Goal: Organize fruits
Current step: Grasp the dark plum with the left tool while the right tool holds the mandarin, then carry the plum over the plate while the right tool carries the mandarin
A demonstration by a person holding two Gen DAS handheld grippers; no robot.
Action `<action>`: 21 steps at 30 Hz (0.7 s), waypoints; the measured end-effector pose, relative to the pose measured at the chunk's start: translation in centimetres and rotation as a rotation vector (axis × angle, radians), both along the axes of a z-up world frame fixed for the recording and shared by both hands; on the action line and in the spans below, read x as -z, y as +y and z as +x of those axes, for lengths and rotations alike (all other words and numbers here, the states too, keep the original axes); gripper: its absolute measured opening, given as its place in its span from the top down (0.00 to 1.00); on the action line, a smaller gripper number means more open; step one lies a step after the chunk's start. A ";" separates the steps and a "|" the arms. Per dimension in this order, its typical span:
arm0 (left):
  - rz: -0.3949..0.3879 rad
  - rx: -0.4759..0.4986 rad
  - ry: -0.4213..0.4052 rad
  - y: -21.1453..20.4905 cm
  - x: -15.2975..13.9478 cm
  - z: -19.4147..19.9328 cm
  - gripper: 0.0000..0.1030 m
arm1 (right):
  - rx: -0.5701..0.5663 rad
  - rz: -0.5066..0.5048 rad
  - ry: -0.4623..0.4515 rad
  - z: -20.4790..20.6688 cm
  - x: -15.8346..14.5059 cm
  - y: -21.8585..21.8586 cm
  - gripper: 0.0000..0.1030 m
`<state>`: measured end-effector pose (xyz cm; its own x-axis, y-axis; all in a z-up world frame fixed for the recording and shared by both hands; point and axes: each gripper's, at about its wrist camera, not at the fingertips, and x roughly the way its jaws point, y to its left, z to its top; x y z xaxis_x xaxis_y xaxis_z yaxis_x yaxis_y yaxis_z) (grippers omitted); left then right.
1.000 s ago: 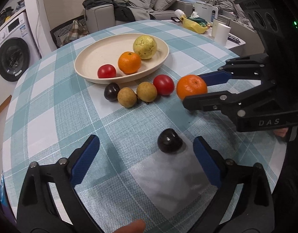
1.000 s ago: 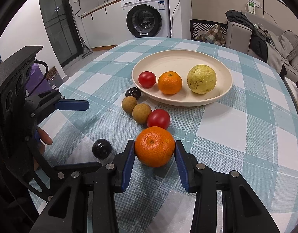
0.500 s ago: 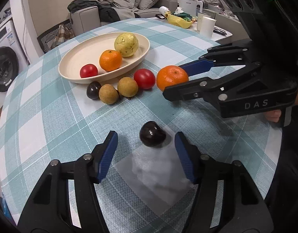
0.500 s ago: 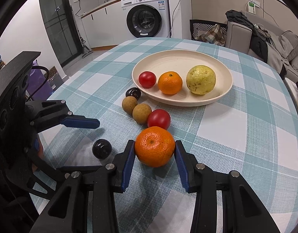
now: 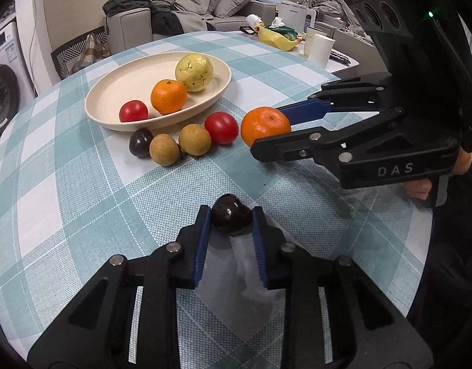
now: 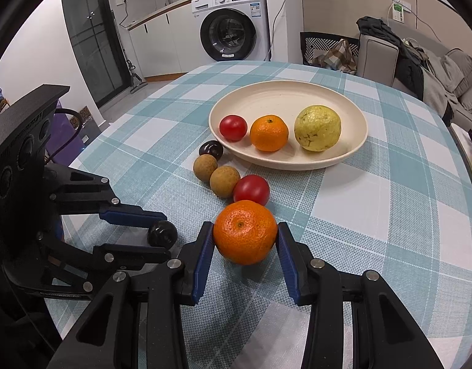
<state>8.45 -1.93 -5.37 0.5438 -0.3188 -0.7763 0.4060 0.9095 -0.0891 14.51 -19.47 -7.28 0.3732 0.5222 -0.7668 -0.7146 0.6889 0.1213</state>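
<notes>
Left tongs (image 5: 231,220) clamped on a dark plum (image 5: 231,217) resting on the checked table (image 5: 82,190). Right tongs (image 6: 245,240) gripping a mandarin (image 6: 245,232) on the table, at 1 o'clock from the plum. Cream plate (image 5: 113,92) at 11 o'clock, holding a tomato, mandarin and guava; four small fruits lined up beside its rim.

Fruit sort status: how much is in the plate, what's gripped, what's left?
Done: tomato, orange and guava sit in the plate. In hand: left gripper shut on dark plum, right gripper on second orange. Left: four fruits beside the plate.
</notes>
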 end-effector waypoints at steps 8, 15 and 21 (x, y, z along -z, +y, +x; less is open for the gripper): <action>-0.024 -0.019 -0.014 0.5 -0.5 0.0 0.77 | 0.005 0.010 -0.004 0.0 -0.2 -0.2 0.60; -0.058 -0.051 -0.052 1.1 -1.6 -0.1 0.77 | 0.013 0.025 -0.013 -0.2 -0.4 -0.5 0.60; -0.099 -0.113 -0.130 2.2 -3.1 -0.4 0.77 | 0.035 0.062 -0.031 0.0 -1.0 -0.9 0.60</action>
<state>8.06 0.26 -2.29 0.6738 -0.3216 -0.6652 0.3158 0.9393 -0.1342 14.49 -20.32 -6.31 0.4147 0.5544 -0.7215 -0.6945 0.7052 0.1428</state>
